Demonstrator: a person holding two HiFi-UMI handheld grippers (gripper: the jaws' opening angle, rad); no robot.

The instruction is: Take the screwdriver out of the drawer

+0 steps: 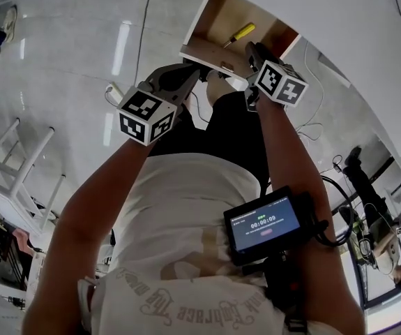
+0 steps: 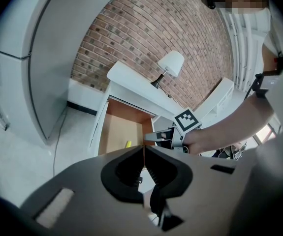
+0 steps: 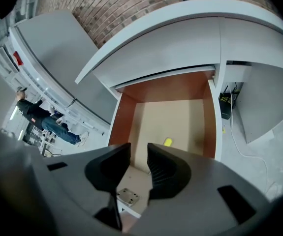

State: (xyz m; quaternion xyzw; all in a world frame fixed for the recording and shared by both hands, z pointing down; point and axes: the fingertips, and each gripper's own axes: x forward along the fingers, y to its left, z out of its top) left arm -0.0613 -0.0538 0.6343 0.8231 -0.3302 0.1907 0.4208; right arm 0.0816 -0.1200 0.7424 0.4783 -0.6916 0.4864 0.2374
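While the right gripper [image 3: 139, 150] hangs over the drawer [image 3: 119, 124], its jaws stand released, with a clear gap between them. Nothing is in that gap; only the drawer's tan floor and front edge show through it. Just past the tip of the jaw on the right of the right gripper view, the yellow end of the screwdriver [image 3: 167, 142] peeks out, and the rest is hidden behind the jaw. The screwdriver lies on the drawer floor, right of the middle and apart from both side walls. A small metal plate [image 3: 127, 196] sits on the drawer's front edge, below the gap.

The left gripper [image 2: 143, 149] has its jaws clenched, tips meeting, with nothing between them. Past them its own view shows the drawer [image 2: 112, 134] pulled out from under the white desk [image 2: 134, 84], with a speck of the screwdriver [image 2: 128, 144] on the floor. A lamp [image 2: 171, 64] stands on the desk top against a brick wall [image 2: 146, 28].

From the head view, the left gripper [image 1: 189, 75] hovers short of the drawer's [image 1: 205, 50] front edge. The right gripper [image 1: 254, 53] is over its front right corner. The screwdriver [image 1: 239, 34] lies aslant inside, yellow handle toward the back, touched by neither gripper.
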